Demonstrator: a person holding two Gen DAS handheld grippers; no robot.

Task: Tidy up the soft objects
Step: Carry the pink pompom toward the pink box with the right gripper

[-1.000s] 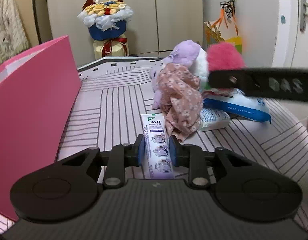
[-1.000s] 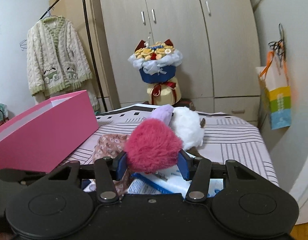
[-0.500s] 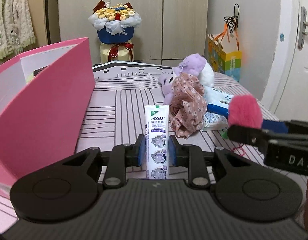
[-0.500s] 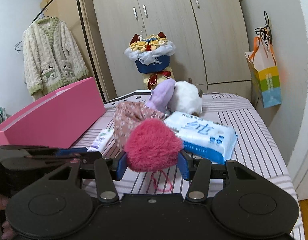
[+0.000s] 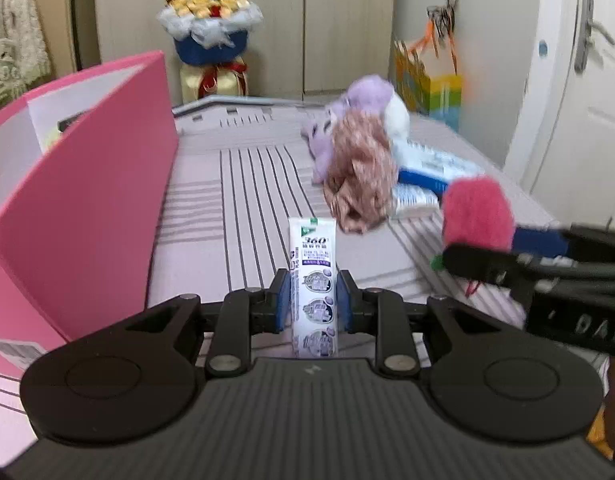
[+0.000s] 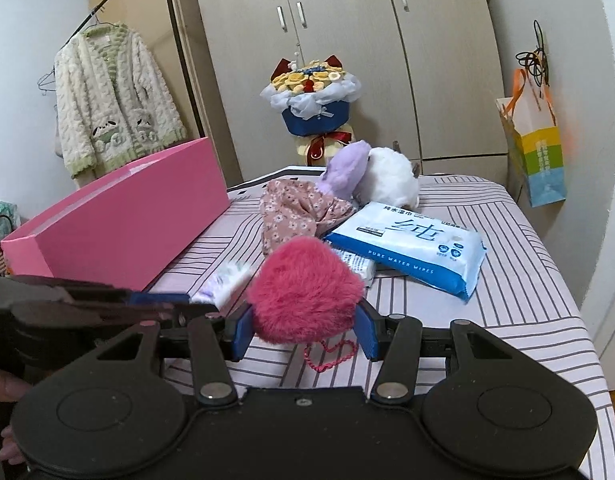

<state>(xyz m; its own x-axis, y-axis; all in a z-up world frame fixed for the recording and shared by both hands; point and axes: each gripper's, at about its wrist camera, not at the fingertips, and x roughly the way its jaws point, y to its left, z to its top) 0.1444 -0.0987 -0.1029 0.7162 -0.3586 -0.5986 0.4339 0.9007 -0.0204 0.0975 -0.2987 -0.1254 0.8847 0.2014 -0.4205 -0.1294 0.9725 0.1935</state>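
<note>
My left gripper is shut on a white tissue pack and holds it upright above the striped bed. My right gripper is shut on a fluffy pink heart pompom with a red cord loop. The pompom also shows in the left wrist view, to the right of the tissue pack. The open pink box stands at the left; it also shows in the right wrist view. A floral cloth, a purple and white plush toy and a blue wet wipes pack lie ahead.
A small white pack lies under the wipes. A flower bouquet stands behind the bed before the wardrobe. A paper bag hangs on the right wall. A cardigan hangs at the left. The bed edge runs along the right.
Both grippers have pulled back toward me and the left one has turned toward the pink box, each keeping hold. The right gripper now sits lower, beside the left one.
</note>
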